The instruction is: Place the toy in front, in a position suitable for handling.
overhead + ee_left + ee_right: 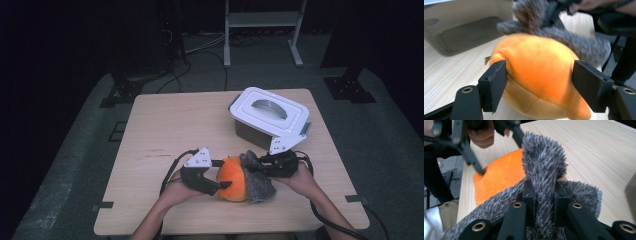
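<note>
Here, in the lower centre of the high view, an orange plush toy [233, 184] lies on the wooden table [165, 125], with a grey furry cloth [259, 186] draped against its right side. The left gripper [220, 176], held in the person's left hand [176, 192], reaches in from the left of the toy; its jaws stand apart, one on each flank of the orange body. In the left gripper view the toy [541, 75] sits in mid-frame between the two black jaws, the left one touching or nearly touching the fabric, the right one just beside it; the grey cloth [574, 42] crosses the upper right of that frame. The right gripper [256, 165], held in the right hand [303, 179], comes in from the right. In the right gripper view its jaws are clamped on an upright fold of the grey cloth [544, 170] at bottom centre, with the orange toy [501, 177] behind at mid-left and the left gripper [496, 150] in the upper left. A lidded storage box [269, 117] with a white lid and grey handle stands on the table in the upper right of the high view, close behind the right gripper.
</note>
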